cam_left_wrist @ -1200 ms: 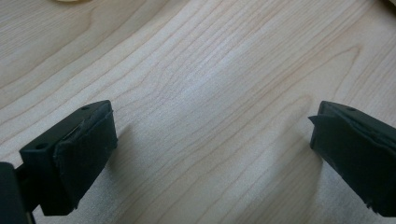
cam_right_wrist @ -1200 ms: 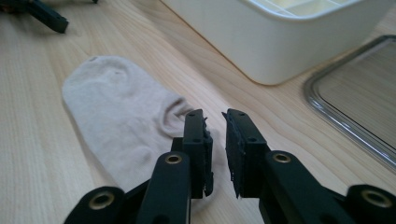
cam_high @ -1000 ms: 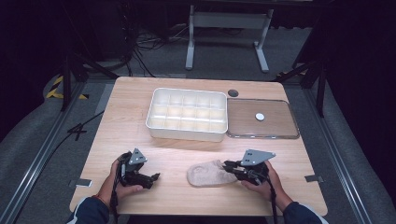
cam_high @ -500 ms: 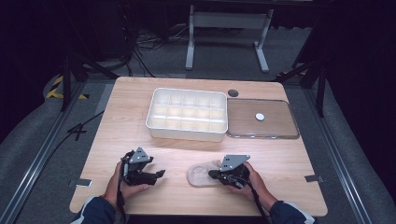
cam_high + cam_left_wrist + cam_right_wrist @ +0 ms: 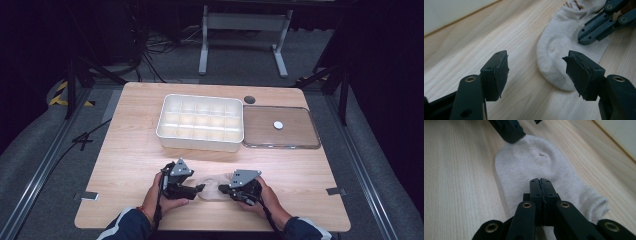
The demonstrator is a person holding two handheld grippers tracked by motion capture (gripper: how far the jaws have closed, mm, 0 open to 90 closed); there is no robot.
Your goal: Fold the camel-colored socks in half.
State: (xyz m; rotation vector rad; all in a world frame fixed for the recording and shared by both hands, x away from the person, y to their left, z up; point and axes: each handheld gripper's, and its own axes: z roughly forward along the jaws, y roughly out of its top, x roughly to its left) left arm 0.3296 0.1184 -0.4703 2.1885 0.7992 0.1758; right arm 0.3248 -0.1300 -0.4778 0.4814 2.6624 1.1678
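White ankle sock (image 5: pixel 214 187), flat on table (image 5: pixel 130 150), long axis spanning both grippers: right gripper (image 5: pixel 540 182) clamped together over cuff end, left gripper (image 5: pixel 535 72) jaws closing, apart, straddling toe end untouched.

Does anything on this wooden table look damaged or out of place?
The pale fabric sock between the grippers has a small hole near its toe end. The clear flat lid lies beside the white compartment tray, not on it.
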